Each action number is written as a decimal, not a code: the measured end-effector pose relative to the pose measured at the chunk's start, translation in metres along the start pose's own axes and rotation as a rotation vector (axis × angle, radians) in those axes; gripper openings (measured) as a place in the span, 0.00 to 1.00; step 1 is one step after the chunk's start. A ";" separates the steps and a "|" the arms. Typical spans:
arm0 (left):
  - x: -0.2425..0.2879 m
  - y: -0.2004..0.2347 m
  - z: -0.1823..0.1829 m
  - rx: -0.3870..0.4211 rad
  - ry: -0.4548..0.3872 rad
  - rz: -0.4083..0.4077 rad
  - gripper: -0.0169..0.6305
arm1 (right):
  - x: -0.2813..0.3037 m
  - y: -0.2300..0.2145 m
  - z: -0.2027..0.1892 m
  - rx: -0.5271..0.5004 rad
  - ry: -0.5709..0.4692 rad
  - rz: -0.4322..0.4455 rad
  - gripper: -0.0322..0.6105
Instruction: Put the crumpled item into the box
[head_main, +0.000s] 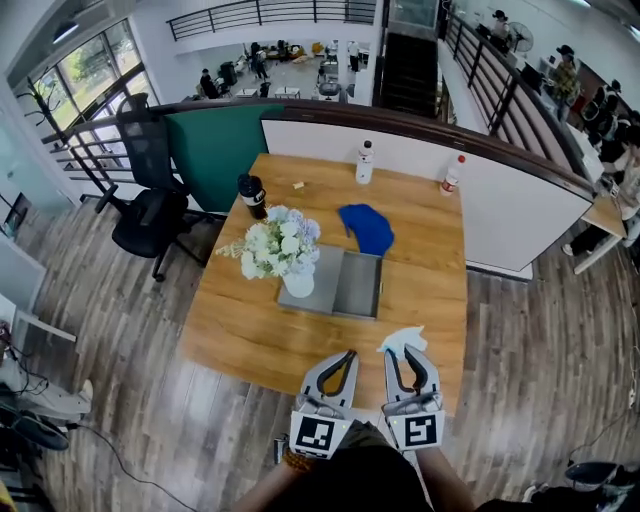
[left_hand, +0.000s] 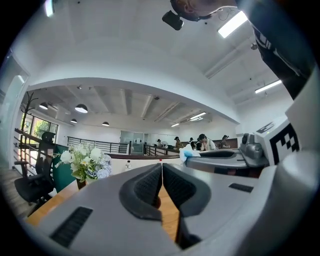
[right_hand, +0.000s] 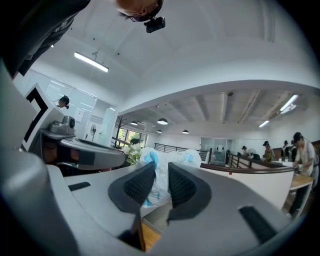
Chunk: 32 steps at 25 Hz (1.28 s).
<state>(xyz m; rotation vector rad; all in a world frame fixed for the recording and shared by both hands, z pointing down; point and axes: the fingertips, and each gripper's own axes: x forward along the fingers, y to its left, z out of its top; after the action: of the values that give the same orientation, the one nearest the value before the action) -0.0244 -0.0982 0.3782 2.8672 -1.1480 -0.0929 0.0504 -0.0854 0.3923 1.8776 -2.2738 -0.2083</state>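
Already the right gripper (head_main: 408, 352) pinches the wad (head_main: 398, 340); the left gripper (head_main: 348, 356) is clenched, empty. Carrying it to the box (head_main: 358, 285) remains.

Two bottles (head_main: 366, 160), one box (head_main: 358, 287), perhaps one flask (head_main: 252, 195).
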 end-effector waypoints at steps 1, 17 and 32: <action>0.005 0.001 0.002 0.015 0.005 -0.005 0.06 | 0.008 -0.006 0.001 0.009 -0.016 -0.003 0.18; 0.068 0.000 0.002 -0.003 0.004 -0.011 0.06 | 0.063 -0.029 -0.033 0.064 0.026 0.082 0.18; 0.073 0.002 -0.023 -0.067 -0.014 -0.133 0.06 | 0.060 -0.006 -0.089 0.062 0.196 0.008 0.18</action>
<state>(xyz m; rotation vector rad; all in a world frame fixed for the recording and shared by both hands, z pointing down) 0.0282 -0.1498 0.3982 2.8848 -0.9367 -0.1544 0.0657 -0.1444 0.4809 1.8287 -2.1797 0.0466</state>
